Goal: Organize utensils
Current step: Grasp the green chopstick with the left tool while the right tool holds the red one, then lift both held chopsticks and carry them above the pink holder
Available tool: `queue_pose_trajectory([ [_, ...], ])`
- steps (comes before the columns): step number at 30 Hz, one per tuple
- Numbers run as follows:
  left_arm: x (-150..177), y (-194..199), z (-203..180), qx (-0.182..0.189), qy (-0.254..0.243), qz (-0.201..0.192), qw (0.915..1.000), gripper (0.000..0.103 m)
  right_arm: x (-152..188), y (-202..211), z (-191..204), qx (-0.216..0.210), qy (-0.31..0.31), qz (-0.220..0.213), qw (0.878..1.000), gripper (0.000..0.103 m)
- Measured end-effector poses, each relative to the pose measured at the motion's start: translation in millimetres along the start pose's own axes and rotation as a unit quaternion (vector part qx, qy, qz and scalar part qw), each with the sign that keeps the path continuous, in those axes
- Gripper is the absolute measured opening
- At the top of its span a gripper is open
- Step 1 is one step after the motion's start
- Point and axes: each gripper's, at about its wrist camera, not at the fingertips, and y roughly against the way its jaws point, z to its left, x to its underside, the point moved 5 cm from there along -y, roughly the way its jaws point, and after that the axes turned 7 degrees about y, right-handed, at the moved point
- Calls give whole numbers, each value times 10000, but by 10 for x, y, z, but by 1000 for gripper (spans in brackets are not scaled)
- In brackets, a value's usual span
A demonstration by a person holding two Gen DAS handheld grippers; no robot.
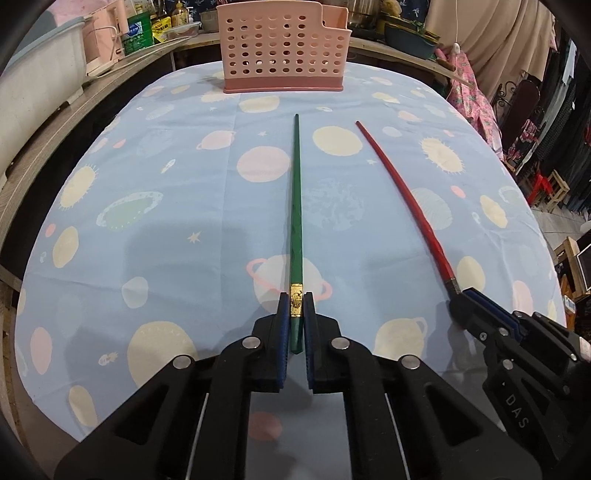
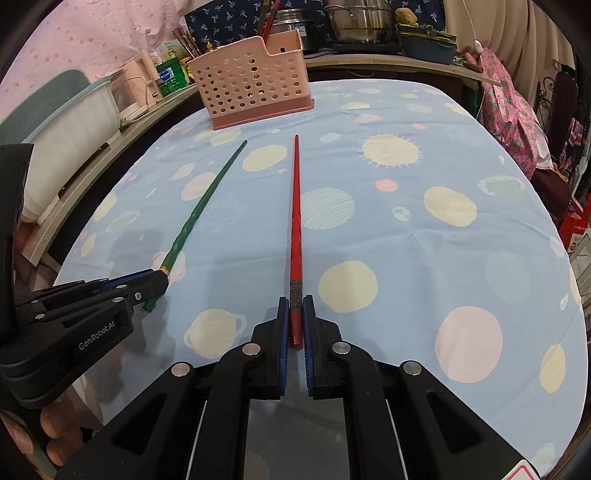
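Observation:
A green chopstick point(image 1: 296, 206) with a gold band lies lengthwise on the blue planet-print tablecloth point(image 1: 166, 206). My left gripper point(image 1: 296, 301) is shut on its thick end, the blue pads pressing both sides. A red chopstick point(image 2: 296, 221) lies beside it to the right, and my right gripper point(image 2: 296, 301) is shut on its thick end. Each view shows the other tool: the red chopstick point(image 1: 399, 192) in the right gripper point(image 1: 460, 293), the green chopstick point(image 2: 199, 214) in the left gripper point(image 2: 157, 277). A pink perforated utensil holder point(image 1: 284, 51) stands at the far side, past both tips.
The pink holder point(image 2: 251, 92) has a taller rear compartment with chopsticks standing in it. Behind the table a shelf carries bottles point(image 1: 140, 29), metal pots point(image 2: 360, 22) and a white tub point(image 2: 70, 122). Pink cloth point(image 1: 476, 99) hangs at the right edge. Fingers of a hand point(image 2: 55, 432) show lower left.

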Motion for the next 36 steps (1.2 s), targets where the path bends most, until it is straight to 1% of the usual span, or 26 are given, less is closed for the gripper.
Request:
queue_pose_trajectory([
  [3,-34,115,7,44,35,-76,10000,7,-41,126,27,-103,-38,-192,9998,7],
  [6,-104,283,15,83,93,-229,9997,7,-128,268,84,-86,68,-368,9993,7],
  [11,-309,619,77,199,280,-539,9980,7,-345,516,155,-192,111,-694,9973,7],
  [17,-682,1023,170,339,474,-1040,9929,7,-777,856,187,-256,143,-1256,9917,7],
  [21,-962,1221,185,376,482,-1382,9885,7,-1085,1025,158,-371,53,-1638,9858,7],
  [23,-1104,1292,181,404,507,-1521,9862,7,-1242,1070,168,-379,99,-1770,9834,7],
  [27,-1362,1356,171,472,554,-1673,9832,7,-1521,1083,200,-355,202,-1941,9801,7],
  [30,-1537,1405,163,515,565,-1776,9811,7,-1659,1054,215,-349,211,-1997,9790,7],
  [33,-1694,1453,149,495,516,-1898,9792,7,-1801,1043,216,-457,156,-2053,9775,7],
  [36,-1889,1546,129,480,475,-2083,9757,7,-1970,1063,212,-476,148,-2172,9749,7],
])
